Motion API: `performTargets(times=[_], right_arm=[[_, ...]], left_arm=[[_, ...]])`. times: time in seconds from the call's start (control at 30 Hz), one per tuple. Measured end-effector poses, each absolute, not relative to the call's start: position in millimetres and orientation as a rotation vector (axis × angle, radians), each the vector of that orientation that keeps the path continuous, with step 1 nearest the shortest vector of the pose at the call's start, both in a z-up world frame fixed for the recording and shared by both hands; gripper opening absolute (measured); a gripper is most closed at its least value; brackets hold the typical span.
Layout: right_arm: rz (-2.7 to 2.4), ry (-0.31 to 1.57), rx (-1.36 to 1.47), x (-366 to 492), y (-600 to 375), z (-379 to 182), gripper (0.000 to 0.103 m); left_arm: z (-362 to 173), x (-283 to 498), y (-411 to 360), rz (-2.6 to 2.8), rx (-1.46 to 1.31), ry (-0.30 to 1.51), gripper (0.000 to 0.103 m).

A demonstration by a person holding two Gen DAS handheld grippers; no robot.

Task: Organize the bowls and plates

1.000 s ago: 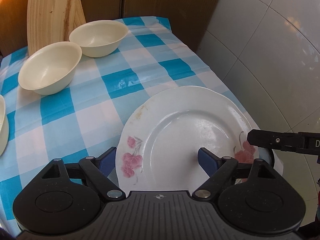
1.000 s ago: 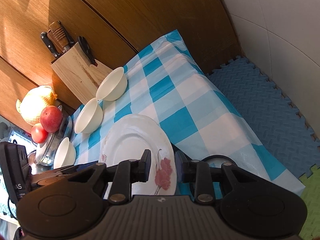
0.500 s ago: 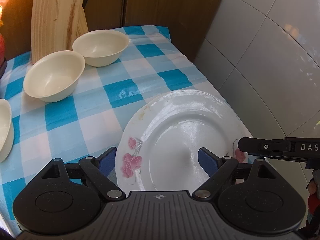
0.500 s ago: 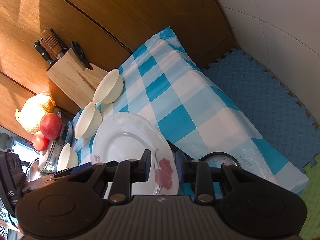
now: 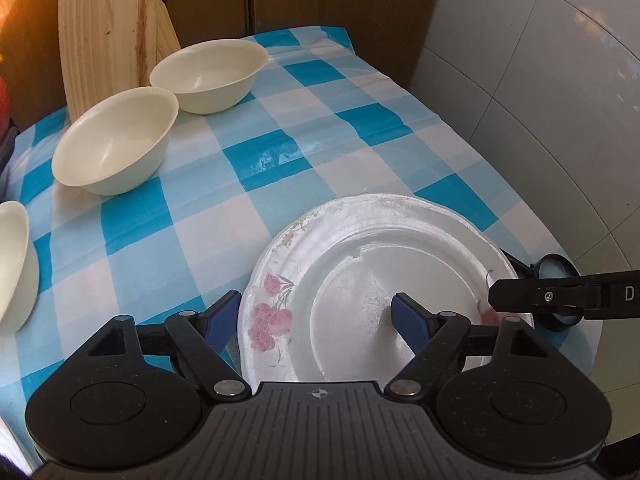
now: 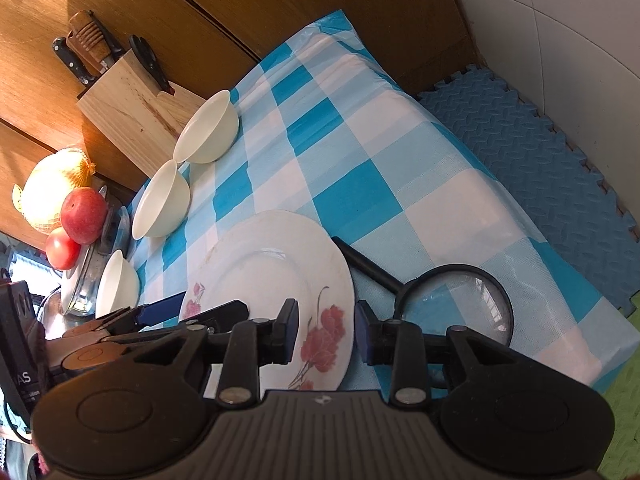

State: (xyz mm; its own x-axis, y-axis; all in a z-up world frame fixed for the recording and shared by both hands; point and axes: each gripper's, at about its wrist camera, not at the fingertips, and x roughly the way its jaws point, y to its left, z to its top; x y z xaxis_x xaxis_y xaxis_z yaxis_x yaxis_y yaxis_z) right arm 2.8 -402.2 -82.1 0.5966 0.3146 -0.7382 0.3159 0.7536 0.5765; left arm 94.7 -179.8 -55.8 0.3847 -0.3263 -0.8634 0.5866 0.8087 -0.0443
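**Plate at the near right of the worktop, between both tongs**

The plate (image 5: pixel 384 280), white with pink flowers on its rim, sits low and right of centre in your left wrist view and low centre in your right wrist view (image 6: pixel 276 280). It lies on the blue-and-white checked cloth (image 5: pixel 260 160) that covers the worktop.

Your left tongs (image 5: pixel 316 318) are closing. They stand wide: one blue pad is just outside the plate's left rim and the other hangs over the plate's well. Neither pad presses on the plate.

Your right tongs (image 6: pixel 326 330) are opening from a narrow gap. The flowered near rim of the plate lies between the pads. The left pad is over the plate's face and the right pad is just off its edge, with a sliver of space showing there, so you have no grip on it.

A magnifying glass (image 6: pixel 456 304) lies just right of the plate in the right wrist view. Its black handle runs up and left along the plate's edge.

Three cream bowls stand along the left side of the left wrist view: the far bowl (image 5: pixel 208 76) at the upper left, the middle bowl (image 5: pixel 114 146) below it, and the near bowl (image 5: pixel 16 268), cut off by the left edge. Behind them is a wooden knife block (image 6: pixel 136 108). At the left edge of the right wrist view there is fruit (image 6: pixel 82 220).
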Motion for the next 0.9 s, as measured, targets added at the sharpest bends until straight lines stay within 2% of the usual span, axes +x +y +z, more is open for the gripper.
performTargets(times=[0.37,0.57,0.9], right_arm=[[-0.027,0.946,0.673,-11,-375,-77,0.028],[-0.041,0.940,0.647,-6,-373,-75,0.027],[0.012,0.881,0.628,-10,-368,-57,0.027]], left_arm=[[-58,89,-174,-0.592,0.277,1.026,0.095],[-48,83,-172,-0.573,0.302,0.972,0.089],[-27,79,-159,-0.545,0.270,0.934,0.088]])
